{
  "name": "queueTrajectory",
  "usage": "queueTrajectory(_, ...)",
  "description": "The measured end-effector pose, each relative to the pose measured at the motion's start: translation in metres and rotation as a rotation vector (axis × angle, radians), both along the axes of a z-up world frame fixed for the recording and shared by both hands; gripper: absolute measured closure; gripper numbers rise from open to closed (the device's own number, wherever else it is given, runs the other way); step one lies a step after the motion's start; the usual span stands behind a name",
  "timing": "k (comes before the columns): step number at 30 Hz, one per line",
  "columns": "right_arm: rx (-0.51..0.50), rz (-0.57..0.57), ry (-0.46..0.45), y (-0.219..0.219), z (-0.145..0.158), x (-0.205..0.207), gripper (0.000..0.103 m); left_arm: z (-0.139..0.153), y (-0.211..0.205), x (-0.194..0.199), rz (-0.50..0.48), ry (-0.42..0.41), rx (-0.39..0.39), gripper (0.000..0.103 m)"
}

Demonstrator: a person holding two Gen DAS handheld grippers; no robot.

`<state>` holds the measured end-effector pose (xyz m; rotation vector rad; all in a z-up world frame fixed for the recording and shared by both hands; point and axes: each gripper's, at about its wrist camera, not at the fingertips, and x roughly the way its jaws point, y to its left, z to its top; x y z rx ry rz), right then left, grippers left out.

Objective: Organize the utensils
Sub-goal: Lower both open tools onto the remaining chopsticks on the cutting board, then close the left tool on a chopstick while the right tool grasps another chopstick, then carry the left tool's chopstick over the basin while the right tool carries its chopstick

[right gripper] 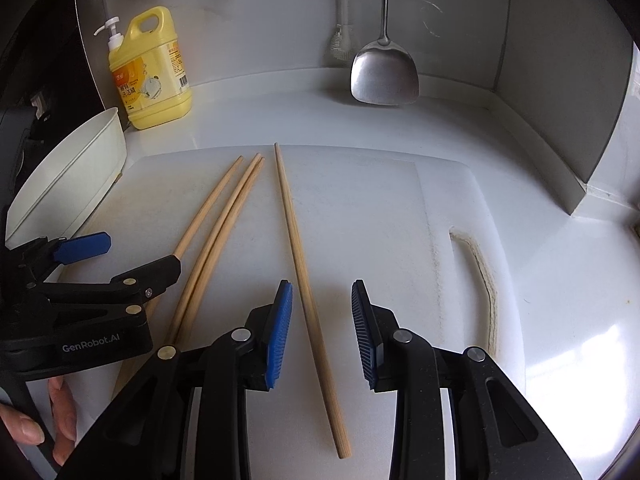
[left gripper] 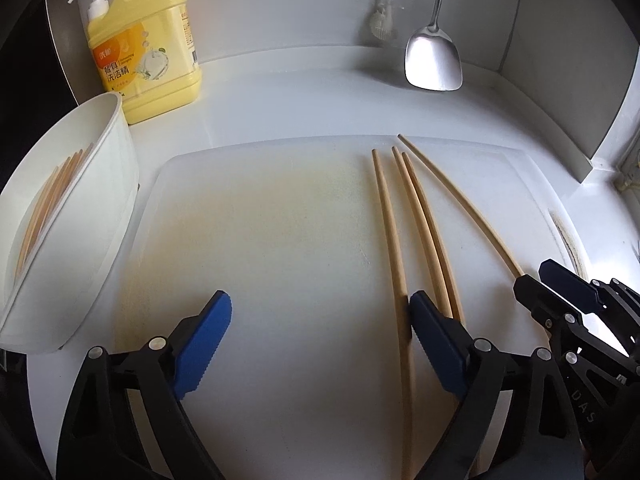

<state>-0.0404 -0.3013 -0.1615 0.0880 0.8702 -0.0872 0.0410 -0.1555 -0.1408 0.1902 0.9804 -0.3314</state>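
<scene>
Four wooden chopsticks lie on a white cutting board [left gripper: 260,240]. My left gripper [left gripper: 320,300] is open and low over the board. The leftmost chopstick [left gripper: 390,232] runs just inside its right pad, and a close pair [left gripper: 424,224] passes under that finger. My right gripper [right gripper: 322,292] is open astride the single chopstick [right gripper: 298,240], with neither pad pressing on it. The left gripper [right gripper: 142,252] also shows at the left of the right wrist view. A white tub [left gripper: 100,200] at the left holds several chopsticks [left gripper: 48,200].
A yellow detergent bottle [left gripper: 148,48] stands behind the tub. A steel spatula [left gripper: 434,60] and a brush [left gripper: 382,20] hang on the back wall. A grey wall [right gripper: 560,100] closes the right side. A hand [right gripper: 60,420] grips the left tool.
</scene>
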Motion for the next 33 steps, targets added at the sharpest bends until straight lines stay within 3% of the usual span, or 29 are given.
queueTrajectory(9, -0.032, 0.057, 0.017, 0.008, 0.001, 0.021, 0.073, 0.005, -0.015, 0.0, -0.045, -0.018, -0.007, 0.058)
queueTrajectory(14, -0.038, 0.071, 0.006, 0.011, 0.0, 0.021, 0.076, 0.006, -0.019, -0.003, -0.057, -0.027, -0.009, 0.092)
queueTrajectory(16, -0.042, 0.074, 0.003, 0.013, 0.0, 0.019, 0.086, 0.006, -0.019, -0.003, -0.063, -0.03, -0.008, 0.093)
queueTrajectory(17, -0.051, 0.073, 0.004, 0.014, 0.0, 0.019, 0.096, 0.006, -0.018, -0.003, -0.064, -0.027, -0.016, 0.095)
queueTrajectory(24, 0.028, 0.061, -0.005, 0.007, 0.001, 0.015, 0.097, 0.007, -0.005, 0.0, -0.066, 0.029, -0.112, 0.096)
queueTrajectory(29, 0.086, 0.044, -0.024, 0.005, 0.011, 0.007, 0.097, 0.007, 0.0, 0.0, -0.07, 0.08, -0.151, 0.096)
queueTrajectory(33, 0.097, 0.041, -0.036, 0.007, 0.026, 0.002, 0.097, 0.023, 0.006, -0.005, -0.065, 0.071, -0.16, 0.096)
